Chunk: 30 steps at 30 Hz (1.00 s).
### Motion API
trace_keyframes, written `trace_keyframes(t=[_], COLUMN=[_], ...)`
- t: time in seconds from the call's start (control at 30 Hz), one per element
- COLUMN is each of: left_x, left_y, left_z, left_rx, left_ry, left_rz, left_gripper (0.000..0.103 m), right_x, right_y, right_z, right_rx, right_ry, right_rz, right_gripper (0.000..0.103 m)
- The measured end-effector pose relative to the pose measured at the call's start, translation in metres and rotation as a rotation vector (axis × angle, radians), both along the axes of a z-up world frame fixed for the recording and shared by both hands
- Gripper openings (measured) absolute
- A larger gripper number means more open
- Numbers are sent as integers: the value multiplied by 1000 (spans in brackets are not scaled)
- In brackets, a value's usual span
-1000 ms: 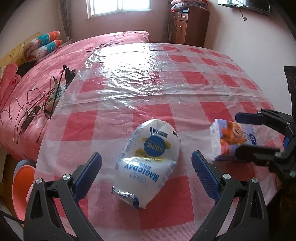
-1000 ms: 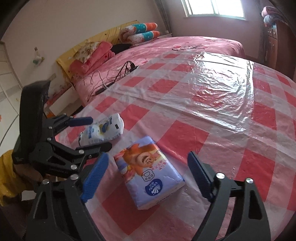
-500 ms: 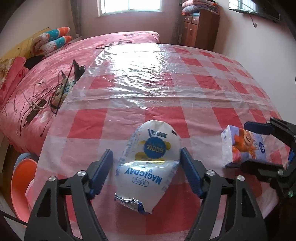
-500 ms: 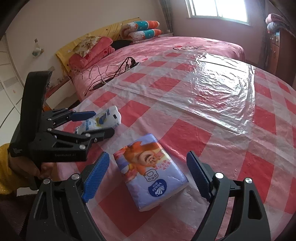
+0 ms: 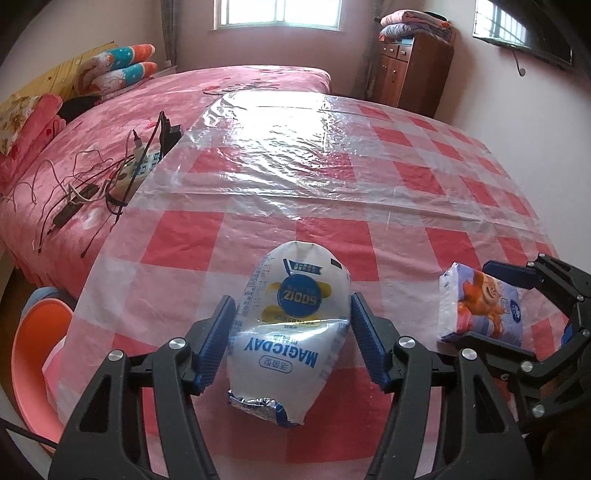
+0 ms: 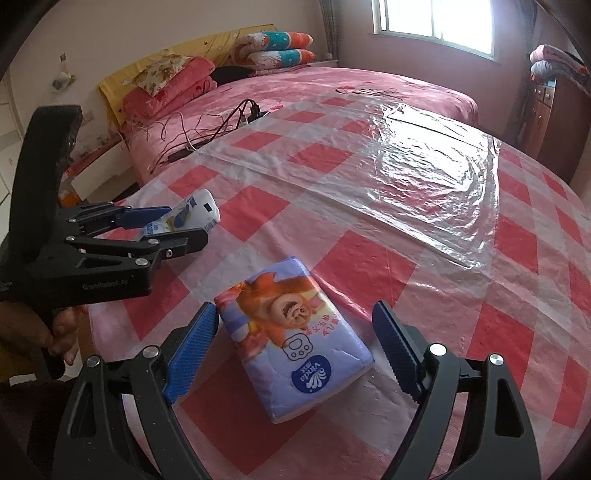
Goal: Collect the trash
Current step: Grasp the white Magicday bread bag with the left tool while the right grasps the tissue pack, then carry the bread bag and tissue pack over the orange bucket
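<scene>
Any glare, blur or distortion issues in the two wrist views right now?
Left wrist: window glare whitens the clear plastic sheet at the far end; fisheye bends the table edge; the white pouch between the left gripper pads is sharp, print readable. Right wrist: the same sheet shines under the blown-out window; the tissue pack is crisp; dark vignette in the corners.

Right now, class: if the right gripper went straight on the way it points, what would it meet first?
Probably the tissue pack, already lying between the right gripper's closing jaws; beneath it, the tablecloth. Depth is uncertain.
</scene>
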<state>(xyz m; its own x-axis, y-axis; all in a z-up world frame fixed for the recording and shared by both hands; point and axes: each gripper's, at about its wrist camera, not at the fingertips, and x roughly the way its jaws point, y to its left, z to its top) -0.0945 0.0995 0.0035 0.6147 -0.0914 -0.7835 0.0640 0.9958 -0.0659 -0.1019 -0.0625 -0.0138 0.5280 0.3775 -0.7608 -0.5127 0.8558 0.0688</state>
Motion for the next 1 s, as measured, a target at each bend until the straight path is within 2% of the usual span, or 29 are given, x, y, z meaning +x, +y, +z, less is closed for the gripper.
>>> trace_keyframes(t=[0.1,0.23,0.73,1.0], left_x=[-1,-2,-13,-18], left_y=[2,5,27,45], left_z=[0,1,13,16], left_rx=[-8,-20,-95,-132], left_ry=[1,-4,-42,-52], left_rz=[4,13,38,44], left_gripper=[64,64,64,64], right_x=[0,-1,5,16], right_y=[2,3,-10,-20], right_z=[-1,-1,5,11], right_rx=[-19,-27,55,141], right_ry=[-9,-17,-22,-6], right_rz=[-8,-9,-83,-152], right_gripper=[70,67,63,63])
